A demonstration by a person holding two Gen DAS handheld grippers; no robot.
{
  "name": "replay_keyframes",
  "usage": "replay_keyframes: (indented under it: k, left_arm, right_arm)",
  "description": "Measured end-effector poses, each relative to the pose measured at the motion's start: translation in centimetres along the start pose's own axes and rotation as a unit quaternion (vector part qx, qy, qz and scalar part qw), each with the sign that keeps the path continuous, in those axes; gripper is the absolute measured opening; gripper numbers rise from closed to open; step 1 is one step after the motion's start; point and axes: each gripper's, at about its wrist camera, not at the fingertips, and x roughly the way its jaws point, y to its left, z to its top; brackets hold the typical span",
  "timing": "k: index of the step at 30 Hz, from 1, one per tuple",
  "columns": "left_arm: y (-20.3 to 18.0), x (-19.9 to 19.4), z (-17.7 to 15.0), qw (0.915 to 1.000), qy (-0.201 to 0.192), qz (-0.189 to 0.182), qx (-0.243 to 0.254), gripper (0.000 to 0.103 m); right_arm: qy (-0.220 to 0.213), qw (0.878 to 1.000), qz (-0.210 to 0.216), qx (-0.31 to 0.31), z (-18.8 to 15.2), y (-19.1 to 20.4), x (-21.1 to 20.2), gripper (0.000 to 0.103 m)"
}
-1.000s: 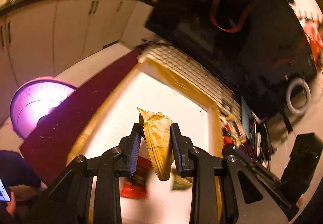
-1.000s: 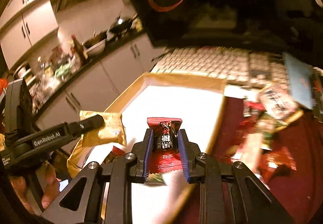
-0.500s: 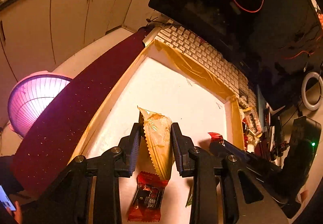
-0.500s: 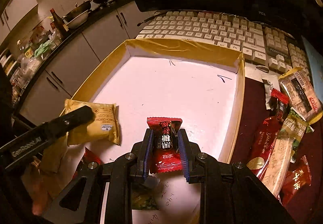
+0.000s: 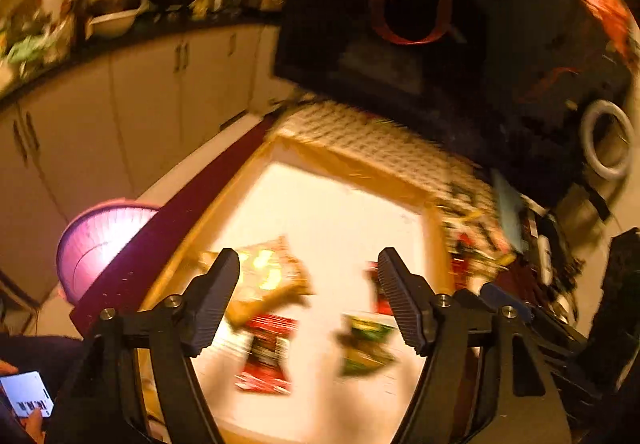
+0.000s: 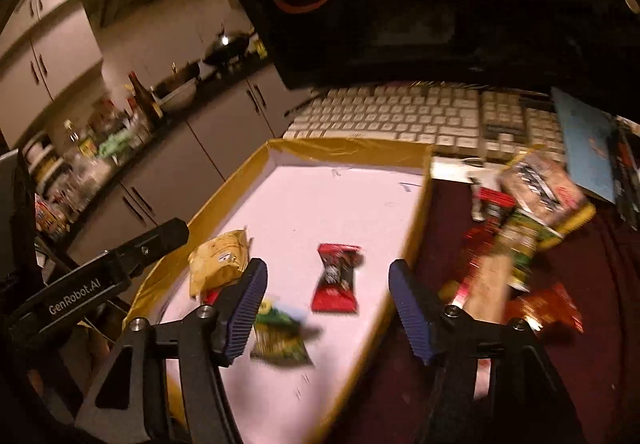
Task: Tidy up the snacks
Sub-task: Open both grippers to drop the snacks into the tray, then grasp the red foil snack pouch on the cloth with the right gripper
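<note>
My left claw and right claw both hang wide apart and empty above the box, its white floor now carrying four packets. Only the right view gives them sharply: the gold packet near the left wall, the red candy flat in the middle, a green packet nearer me, and a red packet mostly hidden under the gold one. In the left view they are smeared by motion blur, though there the red packet shows in full, just below the gold one, with the green packet beside it. The right view alone shows the loose pile of snacks on the dark red cloth beside the box; I cannot count it. Only the left view takes in the pink basket off the table's edge. One keyboard sits behind the box in both. Half a second ago my left claw pinched the gold packet and my right the red candy; both have since let go, and the two pieces lie in the box.
</note>
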Motion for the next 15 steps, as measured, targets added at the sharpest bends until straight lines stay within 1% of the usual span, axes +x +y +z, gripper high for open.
replay_keyframes:
  k: [1, 2, 5, 7, 11, 15]
  left_arm:
    - [-1.2, -0.7, -0.2, 0.9999, -0.003, -0.013, 0.004, 0.077]
    - [-2.2, -1.1, -0.5, 0.9996, -0.002, -0.026, 0.005, 0.078]
    - [-5.8, -1.9, -1.5, 0.9954, 0.012, -0.090, 0.028, 0.079]
    - [-8.5, -1.7, -2.3, 0.9916, 0.021, -0.115, 0.056, 0.079]
    - [-12.1, -0.6, -4.0, 0.9844, 0.054, -0.140, 0.091, 0.079]
    - [-13.6, -0.1, -5.2, 0.9831, 0.064, -0.131, 0.111, 0.079]
  right_arm:
    - [-0.006, 1.000, 0.000, 0.006, -0.4, -0.9, -0.8, 0.068]
    - [-0.009, 1.000, 0.001, 0.015, -0.8, -2.0, -1.7, 0.068]
    - [-0.015, 0.999, -0.007, 0.041, -2.1, -5.2, -3.4, 0.069]
    - [-0.015, 0.998, -0.028, 0.062, -3.0, -7.4, -4.4, 0.069]
    - [-0.012, 0.994, -0.046, 0.103, -4.9, -10.8, -5.8, 0.070]
    - [-0.010, 0.991, -0.054, 0.120, -6.1, -12.9, -6.3, 0.070]
